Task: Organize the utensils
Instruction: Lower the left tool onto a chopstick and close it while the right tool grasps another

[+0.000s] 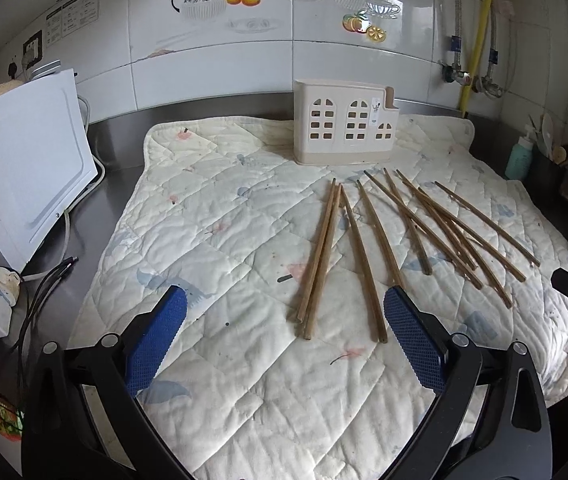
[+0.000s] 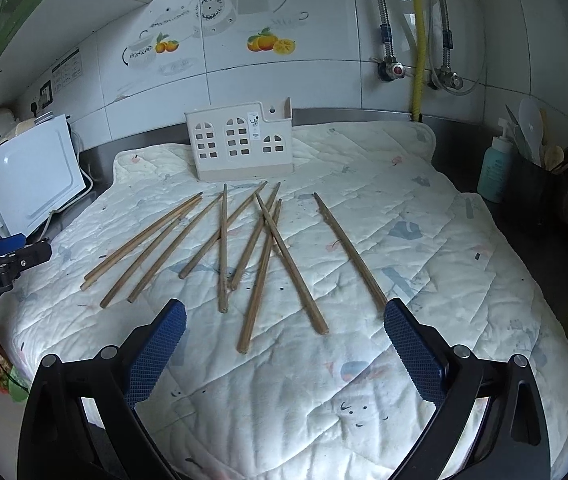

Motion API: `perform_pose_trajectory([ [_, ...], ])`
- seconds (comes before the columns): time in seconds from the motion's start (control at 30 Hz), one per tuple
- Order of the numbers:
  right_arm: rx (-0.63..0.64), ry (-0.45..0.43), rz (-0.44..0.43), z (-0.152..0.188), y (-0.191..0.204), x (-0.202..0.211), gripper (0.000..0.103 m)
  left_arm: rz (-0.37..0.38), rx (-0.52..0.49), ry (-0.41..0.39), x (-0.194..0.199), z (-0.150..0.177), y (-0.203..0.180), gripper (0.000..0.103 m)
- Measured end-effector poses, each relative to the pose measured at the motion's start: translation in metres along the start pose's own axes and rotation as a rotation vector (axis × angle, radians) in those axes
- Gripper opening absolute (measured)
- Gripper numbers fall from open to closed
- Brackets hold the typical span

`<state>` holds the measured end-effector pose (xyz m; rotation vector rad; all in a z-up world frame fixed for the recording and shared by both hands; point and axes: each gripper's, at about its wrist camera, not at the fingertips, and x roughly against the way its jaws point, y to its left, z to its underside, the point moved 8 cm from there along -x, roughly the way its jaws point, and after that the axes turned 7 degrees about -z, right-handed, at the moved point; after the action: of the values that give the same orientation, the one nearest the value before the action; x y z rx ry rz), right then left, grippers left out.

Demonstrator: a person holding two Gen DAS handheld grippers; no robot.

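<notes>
Chopsticks (image 1: 364, 248) lay scattered before the holder (image 1: 346, 126); both grippers (image 1: 284, 336) (image 2: 284, 340) gaped empty, so probably best pinched singly, mid-shaft.

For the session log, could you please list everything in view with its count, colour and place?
chopsticks: about ten, brown wood, scattered on the quilt
holder: one, cream, upright at the quilt's far edge
quilt: one, white patterned, covering the counter
microwave: one, white, left of the quilt
bottle: one, teal, right of the quilt
pot: one, black, holding tools, beside the bottle
left gripper: blue pads, open, empty
right gripper: blue pads, open, empty
</notes>
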<state>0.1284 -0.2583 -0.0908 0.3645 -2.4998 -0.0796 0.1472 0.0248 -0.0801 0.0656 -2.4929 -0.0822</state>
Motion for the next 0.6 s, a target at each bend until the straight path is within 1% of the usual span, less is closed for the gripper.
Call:
perform_pose_trajectory([
  [0.03,-0.001,0.006,-0.001,0.0,-0.003,-0.004,0.095,0.005,0.0,0.004,-0.003,0.001,0.0,0.097],
  [0.1,0.0,0.016,-0.004,0.0,-0.007,-0.012,0.093,0.015,0.0,0.017,-0.01,0.002,0.0,0.092],
  [0.17,0.006,0.032,-0.007,0.001,-0.01,-0.02,0.09,0.02,0.003,0.027,-0.017,0.003,0.001,0.092],
  [0.23,0.007,0.049,-0.005,0.003,-0.014,-0.029,0.083,0.032,-0.001,0.036,-0.024,0.004,0.0,0.089],
  [0.3,-0.001,0.063,-0.013,0.004,-0.017,-0.037,0.081,0.033,-0.004,0.042,-0.029,0.005,0.0,0.088],
  [0.47,-0.006,0.098,-0.015,0.006,-0.023,-0.052,0.068,0.061,-0.003,0.052,-0.039,0.004,-0.002,0.087],
  [0.5,-0.008,0.102,-0.018,0.007,-0.023,-0.054,0.066,0.065,-0.002,0.057,-0.042,0.003,-0.003,0.085],
  [0.53,-0.011,0.106,-0.019,0.007,-0.024,-0.056,0.06,0.071,-0.004,0.061,-0.044,0.003,-0.003,0.083],
  [0.57,-0.012,0.111,-0.022,0.008,-0.024,-0.058,0.059,0.076,-0.007,0.066,-0.046,0.003,-0.004,0.081],
  [0.6,-0.01,0.116,-0.025,0.008,-0.024,-0.06,0.054,0.079,-0.01,0.069,-0.048,0.003,-0.004,0.079],
])
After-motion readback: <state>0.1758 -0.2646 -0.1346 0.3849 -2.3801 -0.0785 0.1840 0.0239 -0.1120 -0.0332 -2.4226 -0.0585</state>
